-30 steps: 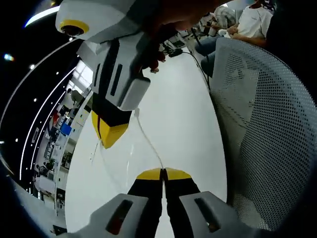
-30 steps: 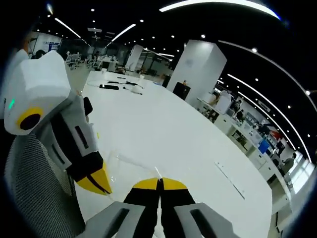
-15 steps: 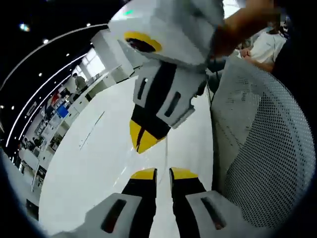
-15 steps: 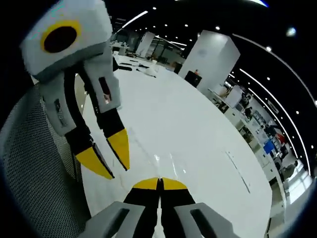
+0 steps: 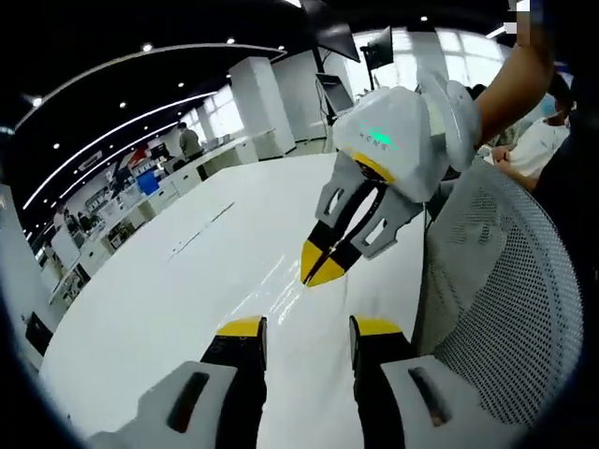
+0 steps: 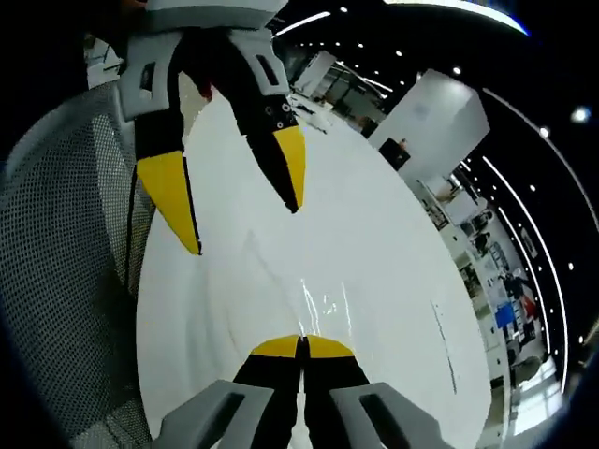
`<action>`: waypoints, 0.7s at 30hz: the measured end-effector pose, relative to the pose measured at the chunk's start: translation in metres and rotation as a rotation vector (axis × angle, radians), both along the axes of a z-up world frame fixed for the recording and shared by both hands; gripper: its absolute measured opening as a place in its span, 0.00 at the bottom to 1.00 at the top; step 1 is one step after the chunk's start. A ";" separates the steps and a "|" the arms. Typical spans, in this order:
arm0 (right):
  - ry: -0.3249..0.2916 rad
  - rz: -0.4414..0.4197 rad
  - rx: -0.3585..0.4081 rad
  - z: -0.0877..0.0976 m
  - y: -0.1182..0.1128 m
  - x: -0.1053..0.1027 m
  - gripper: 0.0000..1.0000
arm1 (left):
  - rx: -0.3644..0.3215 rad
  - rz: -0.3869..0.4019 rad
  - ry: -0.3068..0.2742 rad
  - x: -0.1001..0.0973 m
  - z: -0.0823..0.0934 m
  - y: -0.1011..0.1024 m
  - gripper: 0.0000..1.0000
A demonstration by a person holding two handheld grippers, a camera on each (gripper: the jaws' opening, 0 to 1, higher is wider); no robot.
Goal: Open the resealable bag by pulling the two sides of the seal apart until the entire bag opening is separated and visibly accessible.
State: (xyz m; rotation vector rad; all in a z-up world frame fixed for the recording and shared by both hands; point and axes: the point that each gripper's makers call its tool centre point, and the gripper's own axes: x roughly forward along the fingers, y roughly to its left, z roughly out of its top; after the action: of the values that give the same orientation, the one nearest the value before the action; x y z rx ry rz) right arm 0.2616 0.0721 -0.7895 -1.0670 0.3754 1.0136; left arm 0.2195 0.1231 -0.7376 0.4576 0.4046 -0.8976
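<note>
The resealable bag [image 6: 316, 301] is clear film, shown mostly by glints and a thin edge line. It rises over the white table from my right gripper [image 6: 301, 344], which is shut on its edge. In the left gripper view the bag [image 5: 284, 292] hangs faintly below the right gripper [image 5: 323, 267], whose yellow tips are together. My left gripper [image 5: 307, 329] is open, its jaws well apart with nothing between them, just short of the bag. From the right gripper view the left gripper [image 6: 247, 230] comes down from the top, yellow fingers [image 6: 171, 195] spread above the film.
The long white table [image 5: 159, 281] runs away under both grippers. A grey mesh chair back [image 5: 510, 281] stands close beside them, and the chair [image 6: 65, 243] is also in the right gripper view. A person in a white shirt [image 5: 538, 145] sits beyond it. Office desks lie far behind.
My left gripper has gone from shut on the bag to wide open and has let the film go. The right gripper stays shut on the bag. Both views have swung.
</note>
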 end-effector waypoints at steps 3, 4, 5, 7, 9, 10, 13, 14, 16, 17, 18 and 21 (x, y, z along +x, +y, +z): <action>-0.022 0.046 -0.030 -0.001 0.002 0.006 0.00 | -0.039 0.020 0.005 0.003 0.002 0.006 0.41; -0.024 0.054 -0.036 -0.002 0.002 0.008 0.00 | -0.049 0.023 0.000 0.004 0.004 0.007 0.41; -0.026 0.065 -0.044 -0.003 0.003 0.010 0.00 | -0.055 0.033 0.000 0.006 0.005 0.009 0.42; -0.028 0.078 -0.051 -0.005 0.003 0.014 0.00 | -0.059 0.042 0.007 0.008 0.005 0.010 0.46; -0.029 0.085 -0.060 -0.007 0.002 0.018 0.00 | -0.073 0.055 0.010 0.011 0.006 0.011 0.55; -0.029 0.088 -0.063 -0.008 0.002 0.020 0.00 | -0.078 0.061 0.013 0.012 0.006 0.011 0.60; -0.021 0.085 -0.059 -0.010 0.002 0.026 0.00 | -0.090 0.075 0.022 0.015 0.005 0.012 0.77; -0.016 0.084 -0.058 -0.010 0.002 0.028 0.00 | -0.093 0.077 0.025 0.016 0.004 0.012 0.80; -0.009 0.079 -0.058 -0.013 0.001 0.031 0.00 | -0.096 0.079 0.038 0.016 0.002 0.014 0.81; -0.010 0.078 -0.061 -0.015 0.001 0.034 0.00 | -0.097 0.081 0.040 0.016 0.001 0.014 0.81; -0.011 0.077 -0.062 -0.015 0.002 0.035 0.00 | -0.097 0.086 0.043 0.017 0.001 0.015 0.81; -0.007 0.070 -0.058 -0.017 0.004 0.043 0.00 | -0.096 0.097 0.048 0.019 -0.001 0.018 0.84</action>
State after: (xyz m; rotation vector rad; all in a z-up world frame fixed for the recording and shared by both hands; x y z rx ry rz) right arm 0.3047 0.0761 -0.8068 -1.1418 0.3656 1.0667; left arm 0.2380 0.1407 -0.7382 0.3260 0.4215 -0.8314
